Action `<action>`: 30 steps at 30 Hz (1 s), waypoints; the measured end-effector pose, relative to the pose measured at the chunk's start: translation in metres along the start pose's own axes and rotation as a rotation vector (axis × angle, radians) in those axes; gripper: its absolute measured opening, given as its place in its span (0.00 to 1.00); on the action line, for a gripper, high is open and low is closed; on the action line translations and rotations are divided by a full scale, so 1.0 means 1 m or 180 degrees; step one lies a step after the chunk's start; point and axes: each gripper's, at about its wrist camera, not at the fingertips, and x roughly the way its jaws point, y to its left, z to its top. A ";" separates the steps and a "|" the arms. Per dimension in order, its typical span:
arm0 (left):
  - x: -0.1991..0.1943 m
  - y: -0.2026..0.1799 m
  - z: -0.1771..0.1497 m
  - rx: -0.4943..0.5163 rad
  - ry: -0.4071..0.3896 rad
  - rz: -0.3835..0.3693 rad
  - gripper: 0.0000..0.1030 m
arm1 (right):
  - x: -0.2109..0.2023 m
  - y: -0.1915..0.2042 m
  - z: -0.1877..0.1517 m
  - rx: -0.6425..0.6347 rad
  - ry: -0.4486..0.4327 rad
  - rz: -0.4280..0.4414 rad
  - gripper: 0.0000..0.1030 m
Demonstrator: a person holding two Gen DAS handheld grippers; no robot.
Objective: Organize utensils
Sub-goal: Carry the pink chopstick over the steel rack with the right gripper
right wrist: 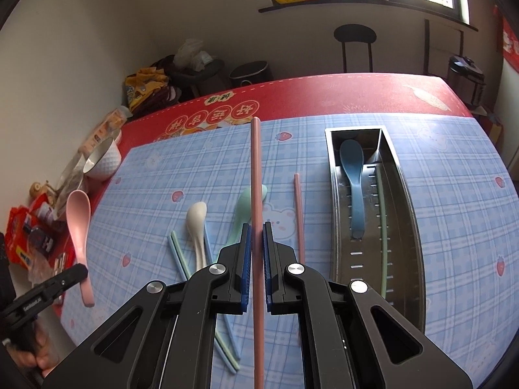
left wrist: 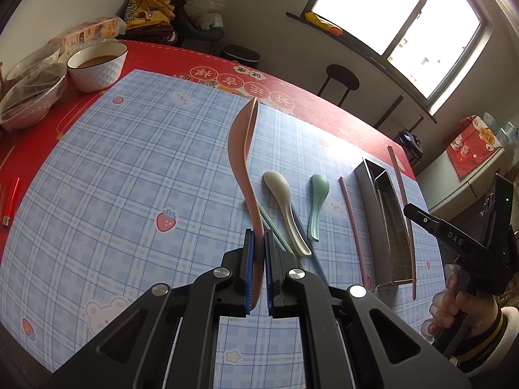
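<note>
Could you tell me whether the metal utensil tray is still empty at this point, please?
No, the metal utensil tray already holds a blue spoon and a green chopstick.

A pink spoon (left wrist: 241, 162) and a pink chopstick (right wrist: 257, 201) are lifted up off the blue checked mat, while a white spoon (right wrist: 197, 227), a green spoon (right wrist: 244, 209) and another pink chopstick (right wrist: 298, 217) lie flat, left of the long metal tray (right wrist: 412, 227) holding a blue spoon (right wrist: 353, 188).
</note>
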 end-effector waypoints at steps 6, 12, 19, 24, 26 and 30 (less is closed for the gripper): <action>0.010 -0.010 0.007 0.0017 0.0026 -0.0038 0.06 | -0.009 -0.010 0.004 -0.0112 -0.0108 -0.0054 0.06; 0.018 -0.025 0.013 0.0056 0.0031 -0.0101 0.06 | -0.011 -0.033 0.010 -0.0095 -0.0154 -0.0156 0.06; 0.037 -0.041 0.015 0.0129 0.0140 -0.0193 0.06 | -0.014 -0.069 0.012 -0.0071 -0.0185 -0.0404 0.06; 0.053 -0.052 0.014 0.0196 0.0249 -0.0262 0.06 | -0.011 -0.104 0.013 0.0053 -0.0131 -0.0595 0.06; 0.058 -0.056 0.014 0.0213 0.0281 -0.0286 0.06 | -0.008 -0.112 0.013 0.0045 -0.0101 -0.0656 0.06; 0.065 -0.060 0.014 0.0235 0.0332 -0.0308 0.06 | 0.003 -0.119 0.013 0.0005 -0.0011 -0.0708 0.06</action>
